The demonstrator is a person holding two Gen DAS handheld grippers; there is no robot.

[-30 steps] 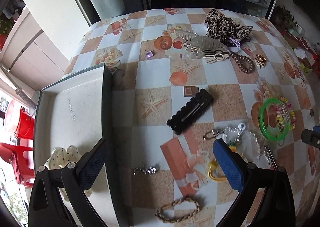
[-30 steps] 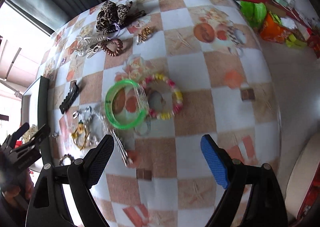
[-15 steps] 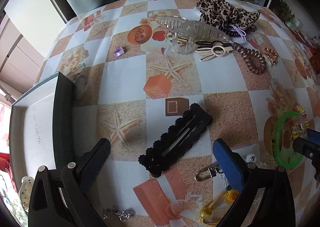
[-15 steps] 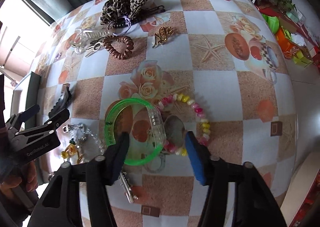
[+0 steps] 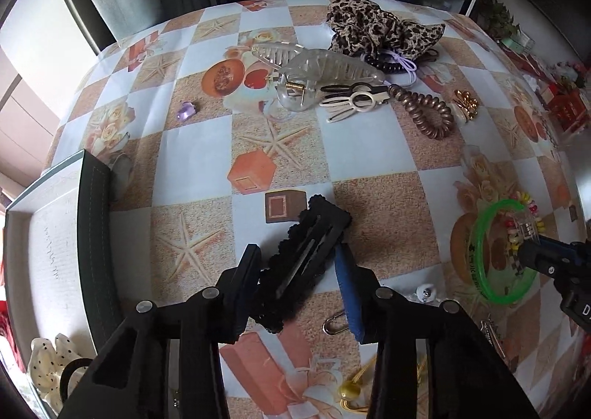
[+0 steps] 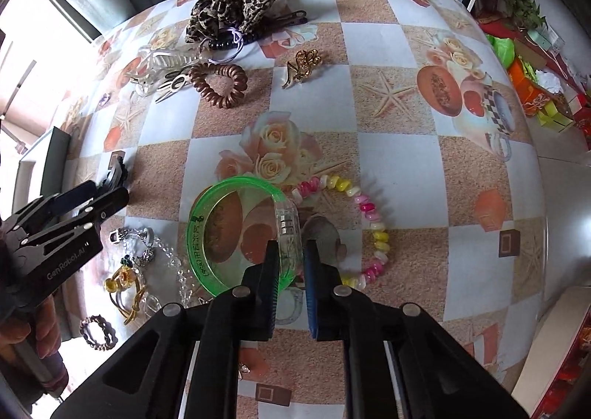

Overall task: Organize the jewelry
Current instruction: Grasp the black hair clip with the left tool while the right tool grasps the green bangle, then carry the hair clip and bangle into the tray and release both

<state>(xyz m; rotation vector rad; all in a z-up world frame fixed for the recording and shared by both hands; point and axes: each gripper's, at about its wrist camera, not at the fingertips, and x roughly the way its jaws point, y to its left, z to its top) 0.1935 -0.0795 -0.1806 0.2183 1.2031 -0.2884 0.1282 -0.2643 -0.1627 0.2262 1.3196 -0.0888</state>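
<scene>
The fingers of the right gripper (image 6: 290, 267) have just been closing, and now they stand narrow on the near rim of the green bangle (image 6: 236, 230), at its clear glittery section; the pads seem to press it from both sides. The fingers of the left gripper (image 5: 299, 271) have just been closing as well, and the black hair clip (image 5: 303, 263) lies between them, with both pads touching or almost touching its scalloped edges. Both things still rest on the checked tablecloth (image 5: 369, 145). The clip lies left of the bangle, and the pastel bead bracelet (image 6: 354, 230) touches the bangle on its right side. Left of the clip, at the table's edge, the open tray (image 5: 55, 252) already holds a dotted white scrunchie (image 5: 48, 363). In my judgement this is the grasping step for two items at once. The next move calls for a straight lift of both, so that the bangle comes away without dragging the bead bracelet, and then a carry to the tray. A thin rigid rim can slip or turn between flat pads, so the grip should be firm before lifting.
</scene>
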